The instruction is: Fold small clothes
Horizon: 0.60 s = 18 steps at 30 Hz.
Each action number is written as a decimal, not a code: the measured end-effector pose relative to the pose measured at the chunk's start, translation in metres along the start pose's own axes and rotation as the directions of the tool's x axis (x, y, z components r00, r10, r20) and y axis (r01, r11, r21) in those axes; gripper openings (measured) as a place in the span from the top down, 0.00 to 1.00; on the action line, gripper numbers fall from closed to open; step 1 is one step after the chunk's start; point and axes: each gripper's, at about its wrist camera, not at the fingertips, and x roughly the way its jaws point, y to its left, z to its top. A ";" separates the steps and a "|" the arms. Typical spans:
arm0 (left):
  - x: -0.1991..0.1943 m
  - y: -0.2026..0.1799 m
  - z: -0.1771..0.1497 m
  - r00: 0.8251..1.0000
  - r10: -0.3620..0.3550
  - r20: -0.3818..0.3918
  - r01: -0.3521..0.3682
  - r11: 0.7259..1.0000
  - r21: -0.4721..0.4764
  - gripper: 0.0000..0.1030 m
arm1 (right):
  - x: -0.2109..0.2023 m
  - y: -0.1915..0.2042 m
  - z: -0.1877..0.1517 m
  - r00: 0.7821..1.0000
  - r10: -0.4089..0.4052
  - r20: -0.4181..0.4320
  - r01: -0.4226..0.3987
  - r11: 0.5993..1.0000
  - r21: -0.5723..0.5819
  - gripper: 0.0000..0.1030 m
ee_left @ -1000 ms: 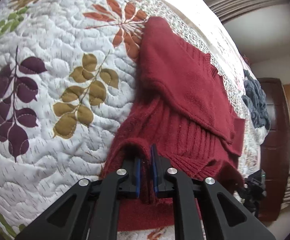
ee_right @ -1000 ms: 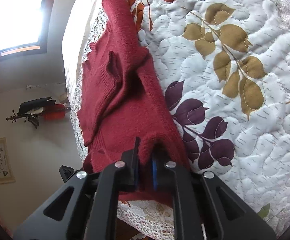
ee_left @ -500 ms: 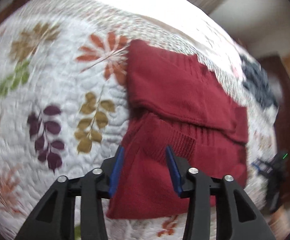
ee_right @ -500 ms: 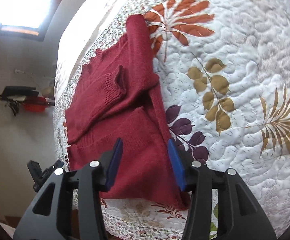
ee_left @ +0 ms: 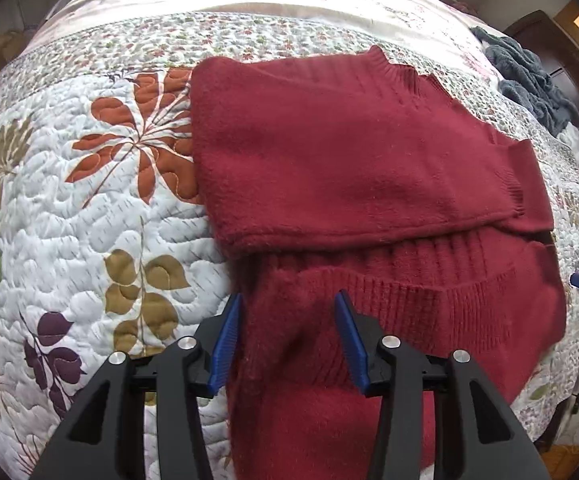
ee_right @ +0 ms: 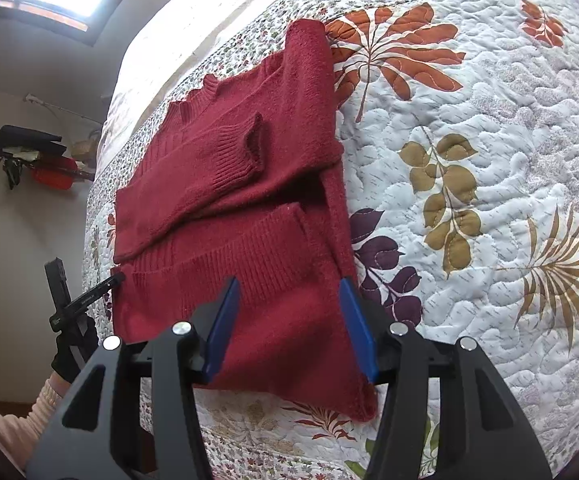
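- Now the left claw (ee_left: 287,334) is standing wide, its two blue pads spread apart and gripping nothing.
- Just ahead of and under that claw, the red sweater (ee_left: 353,168) is lying folded on the quilt (ee_left: 61,216); the near hem is passing between the spread fingers, though whether the pads are touching the knit is not clear.
- Beyond the left claw, one sleeve is lying folded across the sweater's body, with the ribbed collar at the far edge.
- Far off to the left claw's upper right, a dark blue-grey cloth (ee_left: 529,80) is sitting bunched on the bed.
- Likewise the right claw (ee_right: 289,322) is gaping wide and holding nothing.
- Directly in front of the right claw, the sweater (ee_right: 249,184) is resting flat, its lower edge lying between the fingers and its ribbed cuff (ee_right: 237,156) folded onto the chest further ahead.
- To the right claw's right, the quilt's leaf pattern (ee_right: 445,184) is showing bare.
- To the right claw's lower left, a gloved hand (ee_right: 74,346) is gripping a black handle.
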 end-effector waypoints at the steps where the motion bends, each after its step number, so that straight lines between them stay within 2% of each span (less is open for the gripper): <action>1: 0.000 -0.002 -0.001 1.000 0.009 -0.001 -0.009 1.000 0.011 0.67 | 0.001 0.000 0.001 1.000 -0.006 0.000 0.006 1.000 -0.006 0.50; 3: -0.002 -0.008 -0.002 1.000 0.031 0.006 -0.031 0.999 0.040 0.72 | 0.002 0.000 0.004 1.000 -0.015 -0.003 0.015 1.000 -0.021 0.50; 5: -0.005 -0.015 -0.003 0.999 0.033 0.011 -0.034 0.997 0.072 0.72 | 0.005 0.003 0.006 1.000 -0.026 -0.007 0.026 0.999 -0.043 0.50; 9: -0.013 -0.028 -0.006 0.997 0.064 0.032 -0.068 0.988 0.138 0.77 | 0.016 0.015 0.010 0.995 -0.096 -0.023 0.091 0.982 -0.166 0.49; 13: -0.019 -0.042 -0.006 0.998 0.032 0.053 -0.041 0.982 0.182 0.79 | 0.030 0.027 0.015 0.986 -0.165 -0.030 0.150 0.948 -0.280 0.47; 15: -0.014 -0.044 -0.004 0.999 0.032 0.037 -0.038 0.980 0.196 0.79 | 0.039 0.030 0.019 0.982 -0.186 -0.011 0.173 0.930 -0.323 0.47; 18: 0.000 -0.037 -0.001 1.000 0.030 -0.004 -0.029 0.985 0.172 0.78 | 0.051 0.033 0.027 0.983 -0.181 -0.027 0.160 0.921 -0.356 0.47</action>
